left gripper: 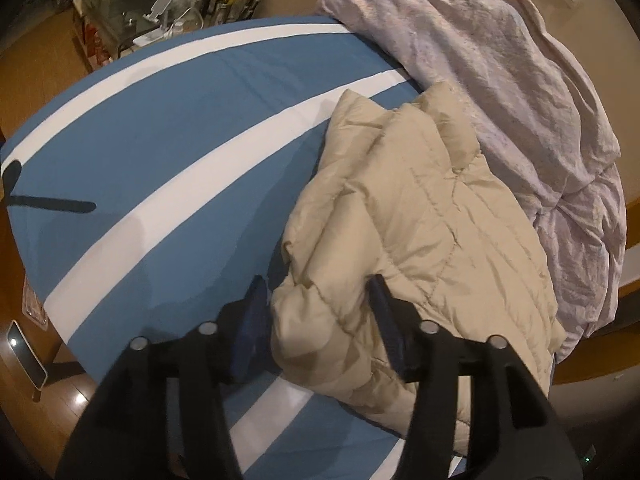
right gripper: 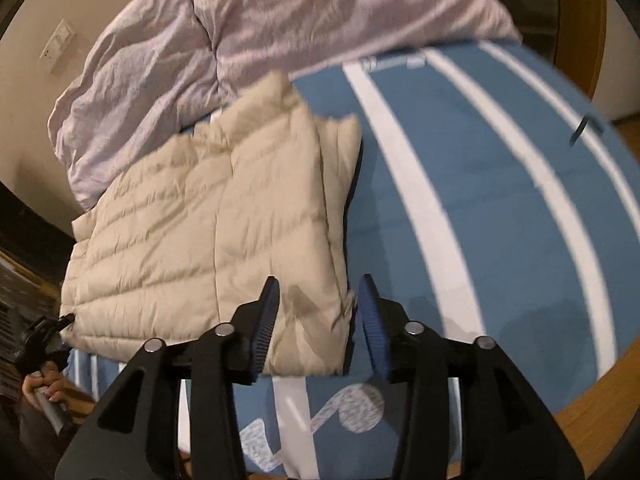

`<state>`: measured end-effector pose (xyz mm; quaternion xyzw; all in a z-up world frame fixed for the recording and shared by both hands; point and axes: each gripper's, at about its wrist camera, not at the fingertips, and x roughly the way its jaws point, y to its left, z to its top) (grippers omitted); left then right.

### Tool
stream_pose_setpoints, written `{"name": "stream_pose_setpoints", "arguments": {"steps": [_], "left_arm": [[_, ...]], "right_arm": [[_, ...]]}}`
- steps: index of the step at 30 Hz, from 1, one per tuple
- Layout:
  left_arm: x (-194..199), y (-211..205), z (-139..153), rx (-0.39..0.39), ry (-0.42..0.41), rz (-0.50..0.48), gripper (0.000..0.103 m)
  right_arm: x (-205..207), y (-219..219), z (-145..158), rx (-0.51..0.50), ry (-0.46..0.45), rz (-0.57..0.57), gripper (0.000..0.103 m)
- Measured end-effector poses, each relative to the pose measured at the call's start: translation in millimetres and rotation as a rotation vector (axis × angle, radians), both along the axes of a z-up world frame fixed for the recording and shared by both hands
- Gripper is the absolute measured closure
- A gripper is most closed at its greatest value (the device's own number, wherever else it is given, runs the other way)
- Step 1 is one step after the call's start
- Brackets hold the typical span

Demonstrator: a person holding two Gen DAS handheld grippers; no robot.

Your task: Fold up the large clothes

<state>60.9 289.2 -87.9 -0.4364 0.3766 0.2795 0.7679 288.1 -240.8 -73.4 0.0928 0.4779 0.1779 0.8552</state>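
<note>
A beige quilted puffer jacket (left gripper: 416,216) lies folded on a blue bed sheet with white stripes (left gripper: 160,128). My left gripper (left gripper: 320,304) is open, its jaws on either side of the jacket's near left corner, not closed on it. In the right wrist view the jacket (right gripper: 208,216) lies on the sheet (right gripper: 500,208), and my right gripper (right gripper: 318,304) is open around its near right corner. The other gripper (right gripper: 44,336), held by a hand, shows at the jacket's far left corner.
A crumpled pale pink duvet (left gripper: 520,80) is heaped behind the jacket and shows in the right wrist view (right gripper: 208,32). A cluttered side table (left gripper: 132,20) stands beyond the bed. A phone (left gripper: 28,356) lies on the wooden floor at left.
</note>
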Motion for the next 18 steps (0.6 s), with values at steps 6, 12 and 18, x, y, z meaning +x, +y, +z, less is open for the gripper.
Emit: {"name": "stream_pose_setpoints", "arguments": {"steps": [6,12,18], "left_arm": [[-0.2,4.9,-4.9,-0.024,0.004,0.022,0.036],[3.7,8.7,-10.2,-0.059,-0.007,0.043,0.033],[10.3,10.5,-10.2,-0.057,-0.018,0.057,0.031]], "right_arm": [[-0.1,33.6,10.0,0.026,-0.024,0.093,0.059],[-12.2,79.1,5.5,-0.005,-0.037,0.212,0.059],[-11.3,104.0,-29.5,-0.123,0.006,0.253,0.057]]}}
